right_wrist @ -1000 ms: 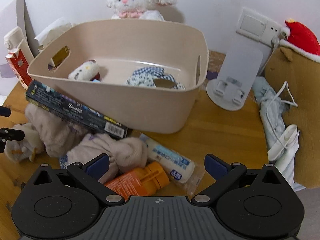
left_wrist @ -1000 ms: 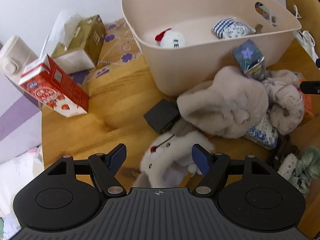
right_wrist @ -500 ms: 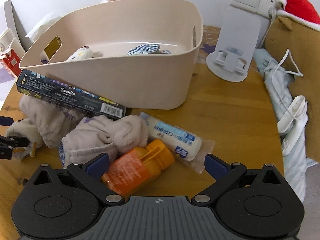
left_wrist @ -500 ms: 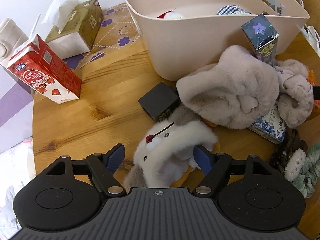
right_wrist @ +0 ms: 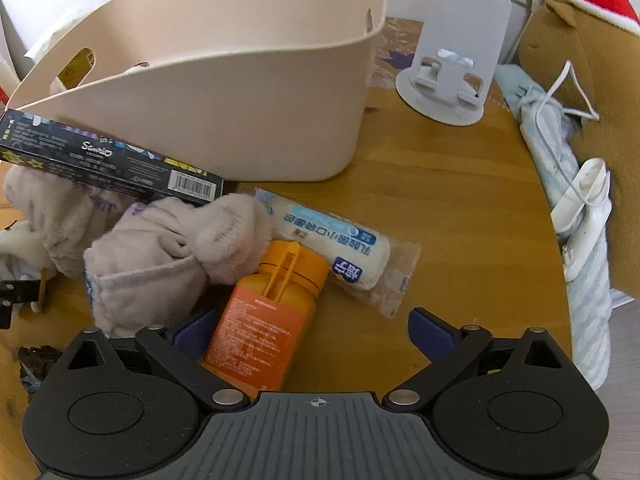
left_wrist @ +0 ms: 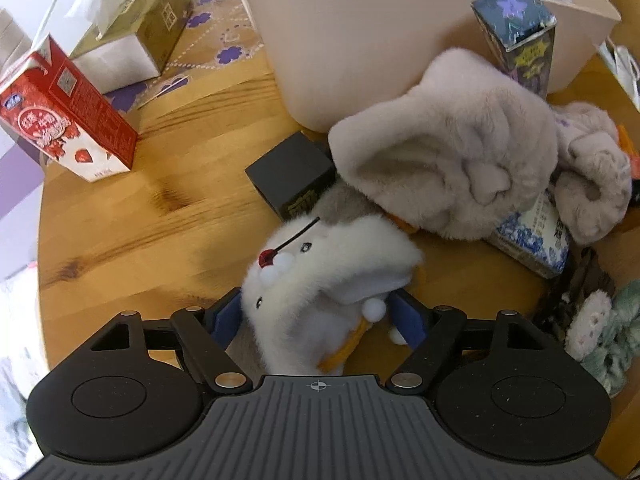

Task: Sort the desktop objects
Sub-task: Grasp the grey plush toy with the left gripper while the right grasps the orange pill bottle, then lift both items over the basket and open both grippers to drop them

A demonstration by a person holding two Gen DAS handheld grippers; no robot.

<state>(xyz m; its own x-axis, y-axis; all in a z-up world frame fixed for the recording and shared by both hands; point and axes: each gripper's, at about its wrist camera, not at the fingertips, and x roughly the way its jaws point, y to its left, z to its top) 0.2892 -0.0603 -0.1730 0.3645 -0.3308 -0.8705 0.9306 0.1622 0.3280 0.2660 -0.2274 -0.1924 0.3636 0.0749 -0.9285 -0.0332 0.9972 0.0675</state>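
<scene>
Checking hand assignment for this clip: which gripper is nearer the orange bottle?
Right. The right gripper straddles the orange bottle, its jaws closing but not yet pressing it. The left gripper is over the white plush toy, farther away.

The left tool (left_wrist: 318,318) stands wide over a white and grey plush toy (left_wrist: 328,280) lying on the wooden table (left_wrist: 140,220), blue pads on either side of it. Just beyond lie a small black box (left_wrist: 292,178) and a beige fluffy cloth (left_wrist: 460,160), against the cream plastic basket (left_wrist: 360,40). A red milk carton (left_wrist: 60,108) stands near the table's left edge.
</scene>
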